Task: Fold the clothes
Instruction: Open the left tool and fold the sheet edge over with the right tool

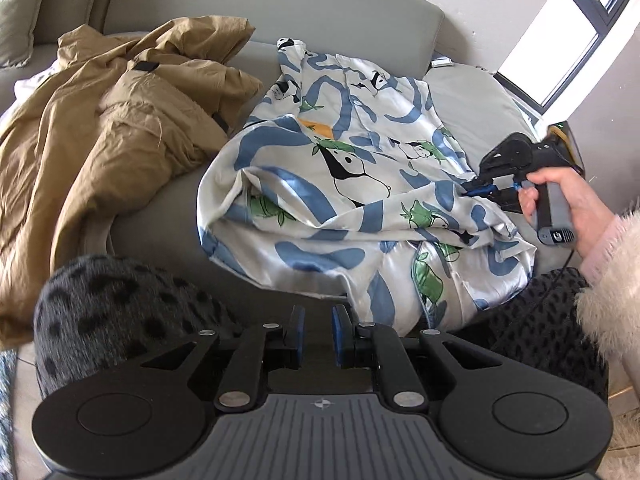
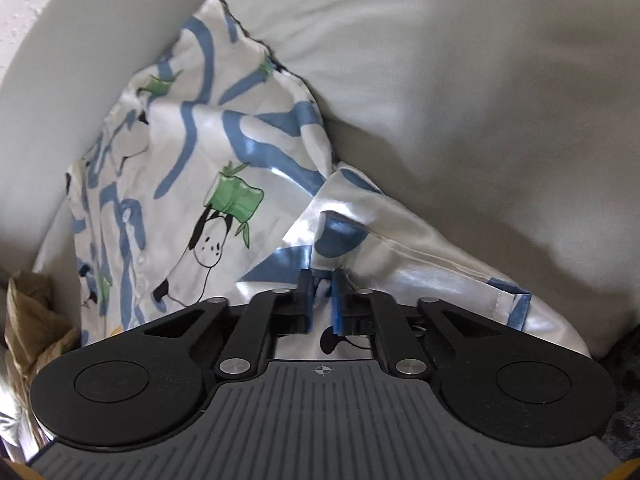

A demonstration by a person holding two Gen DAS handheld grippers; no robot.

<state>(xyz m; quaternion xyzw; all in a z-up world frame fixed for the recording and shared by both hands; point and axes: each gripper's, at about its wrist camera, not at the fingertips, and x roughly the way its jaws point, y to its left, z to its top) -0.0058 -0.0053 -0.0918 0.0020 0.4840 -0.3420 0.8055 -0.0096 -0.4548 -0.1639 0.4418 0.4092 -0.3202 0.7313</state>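
Note:
A white satin shirt with blue swirls and pandas (image 1: 344, 184) lies crumpled on the grey sofa seat (image 1: 160, 224). It fills the left and middle of the right wrist view (image 2: 192, 184). My left gripper (image 1: 318, 330) is open and empty, held low near the shirt's front hem. My right gripper (image 2: 322, 292) has a fold of the shirt between its narrow jaws at the shirt's right side. From the left wrist view the right gripper (image 1: 474, 191) sits on the shirt's right edge, held by a hand.
A tan jacket (image 1: 104, 132) lies heaped on the sofa to the left of the shirt. The sofa back (image 1: 256, 4) rises behind. A knee in dark spotted fabric (image 1: 116, 312) is at the front left. A window (image 1: 568, 36) is at the far right.

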